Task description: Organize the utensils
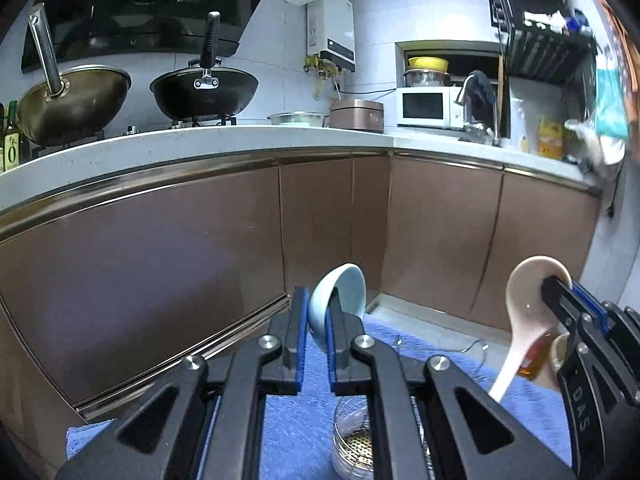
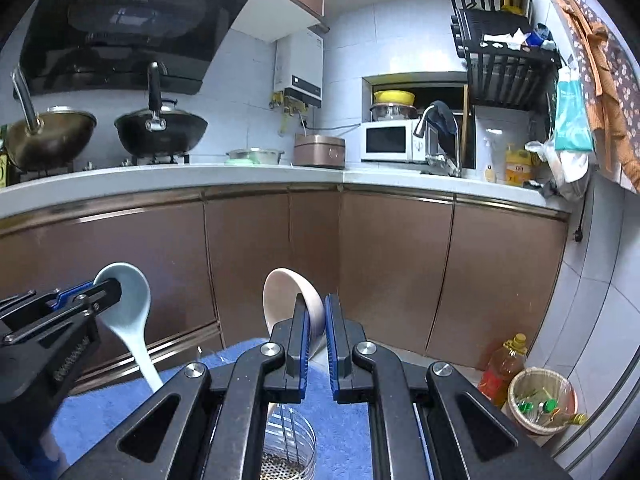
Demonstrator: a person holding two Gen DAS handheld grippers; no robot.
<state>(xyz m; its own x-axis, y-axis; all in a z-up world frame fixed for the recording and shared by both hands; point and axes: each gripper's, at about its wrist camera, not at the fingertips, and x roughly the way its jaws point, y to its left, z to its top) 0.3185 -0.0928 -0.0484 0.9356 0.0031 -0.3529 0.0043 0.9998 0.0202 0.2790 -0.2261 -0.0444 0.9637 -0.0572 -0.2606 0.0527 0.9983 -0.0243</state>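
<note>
My left gripper (image 1: 318, 310) is shut on the bowl of a light blue ceramic spoon (image 1: 342, 284), whose handle hangs down behind the fingers. The same spoon (image 2: 128, 300) and the left gripper (image 2: 109, 286) show at the left of the right wrist view. My right gripper (image 2: 316, 312) is shut on the bowl of a pale pink ceramic spoon (image 2: 284, 292). The left wrist view has that pink spoon (image 1: 524, 292) and the right gripper (image 1: 551, 285) at the right. Both spoons hang in the air above a blue towel (image 1: 296, 420). Below the grippers stands a clear glass container (image 2: 290, 448) with a mesh insert.
Brown cabinet doors (image 2: 256, 264) under a white counter (image 2: 248, 172) face me across the room. Two woks (image 2: 160, 128) sit on the stove, with a microwave (image 2: 390, 144) and a tap further right. An oil bottle (image 2: 502, 372) and a waste bin (image 2: 540, 404) stand on the floor at the right.
</note>
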